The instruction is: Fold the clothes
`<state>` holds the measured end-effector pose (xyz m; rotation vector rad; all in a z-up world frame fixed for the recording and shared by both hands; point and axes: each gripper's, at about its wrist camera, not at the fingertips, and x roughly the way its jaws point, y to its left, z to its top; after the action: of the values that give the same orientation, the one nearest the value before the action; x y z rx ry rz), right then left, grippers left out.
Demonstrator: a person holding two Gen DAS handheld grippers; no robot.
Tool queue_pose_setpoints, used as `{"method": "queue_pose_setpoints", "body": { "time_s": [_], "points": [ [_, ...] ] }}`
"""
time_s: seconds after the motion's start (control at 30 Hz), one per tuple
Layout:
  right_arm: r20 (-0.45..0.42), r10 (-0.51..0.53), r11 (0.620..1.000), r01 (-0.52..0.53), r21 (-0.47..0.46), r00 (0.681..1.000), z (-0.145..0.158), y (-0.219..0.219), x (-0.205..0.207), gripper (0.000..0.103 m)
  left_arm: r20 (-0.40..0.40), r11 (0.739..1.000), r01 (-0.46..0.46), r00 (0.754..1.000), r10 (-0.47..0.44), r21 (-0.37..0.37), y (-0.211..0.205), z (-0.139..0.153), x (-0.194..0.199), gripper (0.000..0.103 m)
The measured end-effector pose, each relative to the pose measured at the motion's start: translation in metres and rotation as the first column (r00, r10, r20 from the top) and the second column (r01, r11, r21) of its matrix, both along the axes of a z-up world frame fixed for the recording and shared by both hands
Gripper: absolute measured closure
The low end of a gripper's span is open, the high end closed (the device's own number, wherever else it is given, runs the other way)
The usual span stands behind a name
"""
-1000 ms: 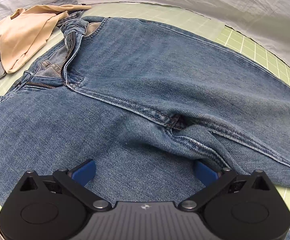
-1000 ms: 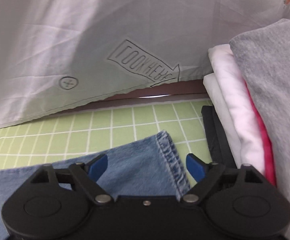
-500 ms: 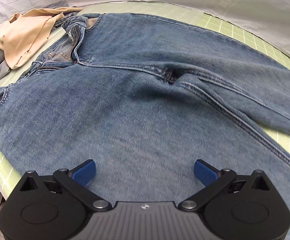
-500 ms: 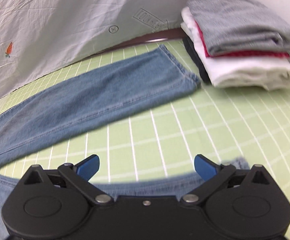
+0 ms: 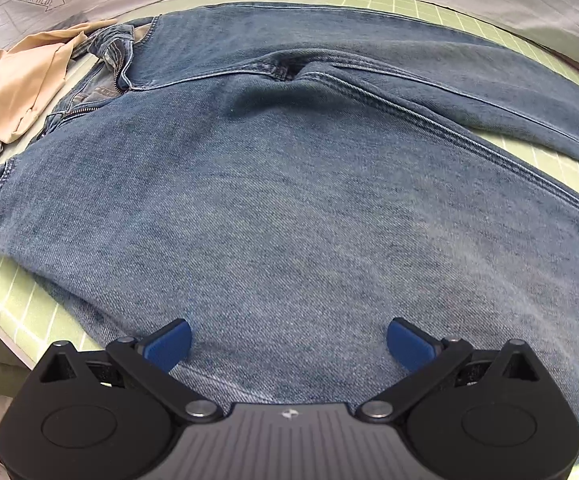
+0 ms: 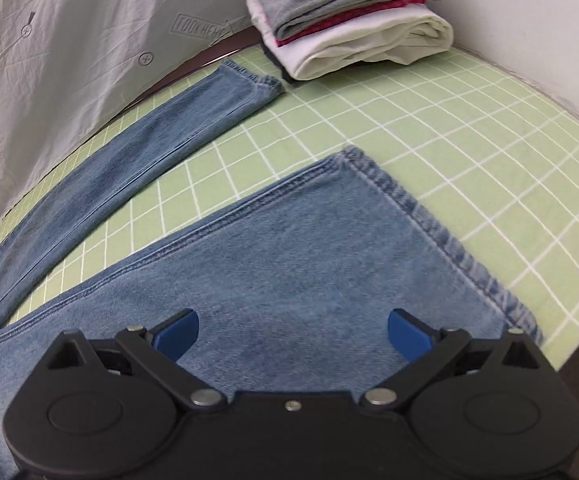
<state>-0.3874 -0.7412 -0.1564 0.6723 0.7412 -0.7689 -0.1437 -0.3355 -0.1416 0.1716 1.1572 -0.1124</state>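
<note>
Jeans [image 5: 289,200] lie spread flat on the green gridded counter [image 6: 469,128], and from where I sit that layout reads as the setup for a lengthwise fold: both legs are laid out apart, so one can be carried over onto the other.

At the bottom of the left wrist view, my left claw [image 5: 288,344] is spread wide, blue pads apart with nothing between them, hovering low over the thigh panel; I cannot tell whether the pads touch the denim. Beyond it, toward the upper middle of the frame, sits the crotch seam, and the unzipped fly [image 5: 119,76] at upper left. A beige garment [image 5: 21,88] is bunched at the far left edge, touching the waistband.

My right claw [image 6: 293,334] at the bottom of its view is equally wide and empty, poised over the near leg close to the hem [image 6: 441,240]. The far leg [image 6: 129,160] runs diagonally to the upper middle, its cuff just beside a stack of folded clothes [image 6: 349,20] at the top. I judge that stack to be finished pieces, parked clear of the working area.
</note>
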Motion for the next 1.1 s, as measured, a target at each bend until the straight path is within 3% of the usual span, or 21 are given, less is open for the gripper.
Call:
{"method": "queue_pose_setpoints", "body": {
  "time_s": [0.3, 0.5, 0.73, 0.9, 1.1],
  "points": [
    [-0.040, -0.173, 0.983, 0.171, -0.060, 0.984, -0.003, -0.021, -0.057, 0.001, 0.006, 1.000, -0.006, 1.000, 0.006, -0.011, 0.005, -0.001, -0.009, 0.000],
    [-0.010, -0.168, 0.986, 0.169, 0.013, 0.986, -0.015, -0.018, -0.067, 0.001, 0.002, 0.999, -0.034, 0.999, 0.034, -0.029, 0.005, -0.002, -0.012, 0.000],
    [-0.008, -0.107, 0.994, 0.107, 0.025, 0.994, -0.016, 0.000, -0.051, 0.000, 0.001, 0.999, -0.022, 1.000, 0.022, -0.035, 0.007, -0.002, -0.014, 0.000],
    [0.072, -0.126, 0.987, 0.118, 0.110, 0.989, -0.014, 0.010, -0.052, 0.000, 0.003, 0.999, 0.009, 1.000, -0.009, -0.047, 0.012, -0.002, -0.016, 0.000],
    [0.188, -0.199, 0.954, 0.147, 0.261, 0.962, -0.016, 0.031, -0.053, 0.000, -0.027, 0.991, -0.001, 1.000, -0.003, -0.134, 0.044, 0.001, -0.011, 0.000]
  ]
}}
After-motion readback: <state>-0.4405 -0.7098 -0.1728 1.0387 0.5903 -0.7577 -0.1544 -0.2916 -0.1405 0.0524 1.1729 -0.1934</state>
